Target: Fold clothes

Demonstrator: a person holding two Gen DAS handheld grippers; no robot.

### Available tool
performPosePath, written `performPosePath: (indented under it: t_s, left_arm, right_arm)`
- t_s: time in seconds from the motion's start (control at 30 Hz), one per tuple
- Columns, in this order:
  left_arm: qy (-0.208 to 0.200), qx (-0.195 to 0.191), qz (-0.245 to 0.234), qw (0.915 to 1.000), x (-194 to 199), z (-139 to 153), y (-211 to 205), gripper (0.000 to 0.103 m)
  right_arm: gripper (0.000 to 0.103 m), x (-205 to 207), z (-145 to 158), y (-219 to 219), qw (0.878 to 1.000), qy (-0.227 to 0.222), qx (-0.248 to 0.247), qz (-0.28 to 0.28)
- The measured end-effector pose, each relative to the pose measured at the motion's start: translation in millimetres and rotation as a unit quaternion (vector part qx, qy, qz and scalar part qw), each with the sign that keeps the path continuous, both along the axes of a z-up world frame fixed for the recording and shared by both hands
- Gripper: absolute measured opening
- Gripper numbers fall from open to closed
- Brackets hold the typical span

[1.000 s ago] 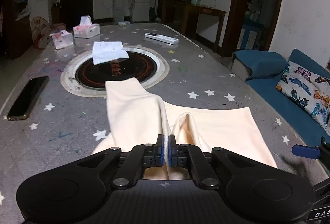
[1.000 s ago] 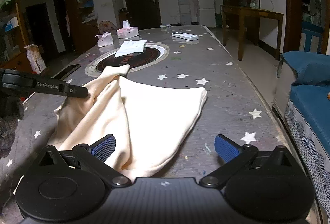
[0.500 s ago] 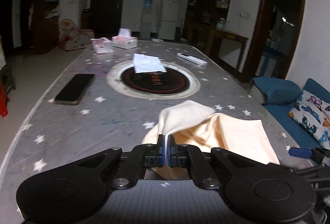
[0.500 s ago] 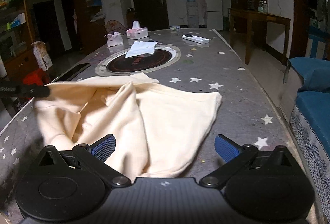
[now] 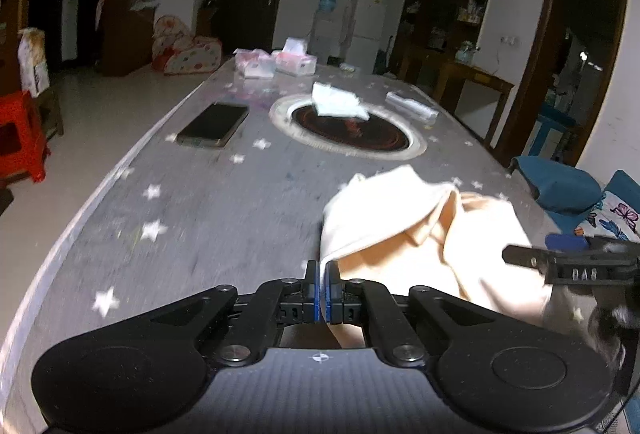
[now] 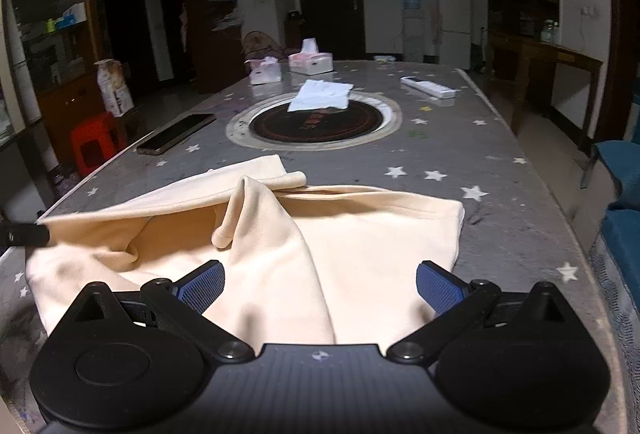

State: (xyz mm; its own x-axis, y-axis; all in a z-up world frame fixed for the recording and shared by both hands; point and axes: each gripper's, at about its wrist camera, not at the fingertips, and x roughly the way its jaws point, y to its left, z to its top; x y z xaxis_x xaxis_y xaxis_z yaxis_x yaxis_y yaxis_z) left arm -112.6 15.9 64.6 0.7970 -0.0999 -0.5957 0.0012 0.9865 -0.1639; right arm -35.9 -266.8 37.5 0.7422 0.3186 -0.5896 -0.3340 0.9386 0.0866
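A cream garment (image 6: 360, 238) lies rumpled on the grey star-patterned table (image 6: 480, 154). My left gripper (image 5: 323, 276) is shut on an edge of the cream garment (image 5: 404, 218), which stretches away to the right of its fingers. The same left gripper shows at the far left of the right wrist view, as a dark tip (image 6: 24, 234) holding the cloth's left corner. My right gripper (image 6: 320, 282) stands open just above the near part of the garment, nothing pressed between its blue pads. One right fingertip (image 5: 564, 241) shows at the right of the left wrist view.
A round inset hotplate (image 6: 316, 122) with a folded white cloth (image 6: 322, 95) sits mid-table. A phone (image 6: 176, 133) lies at the left edge, a remote (image 6: 428, 87) far right, tissue boxes (image 6: 310, 60) at the back. A blue sofa (image 6: 624, 202) is right, a red stool (image 6: 94, 138) left.
My left gripper has pulled its held corner of the garment leftward toward the table's left edge, spreading the cloth wider. The right gripper shifted slightly and stayed open.
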Motion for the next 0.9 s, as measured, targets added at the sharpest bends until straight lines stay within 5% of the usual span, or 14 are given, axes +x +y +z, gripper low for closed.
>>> performPosePath:
  t_s: [0.43, 0.6, 0.9]
  left_arm:
    - [0.013, 0.014, 0.010, 0.9998, -20.0, -4.2, 13.9, 0.009]
    - [-0.006, 0.032, -0.022, 0.9992, -4.3, 3.4, -4.5, 0.039]
    - [-0.020, 0.062, -0.107, 0.9921, 43.3, 3.0, -49.8, 0.044]
  right_arm:
    - [0.091, 23.6, -8.3, 38.2, 0.998, 0.013, -0.017, 0.062]
    - [0.084, 35.2, -10.8, 45.8, 0.997, 0.014, -0.029, 0.071]
    - [0.070, 54.4, -12.8, 54.4, 0.996, 0.013, -0.032, 0.086]
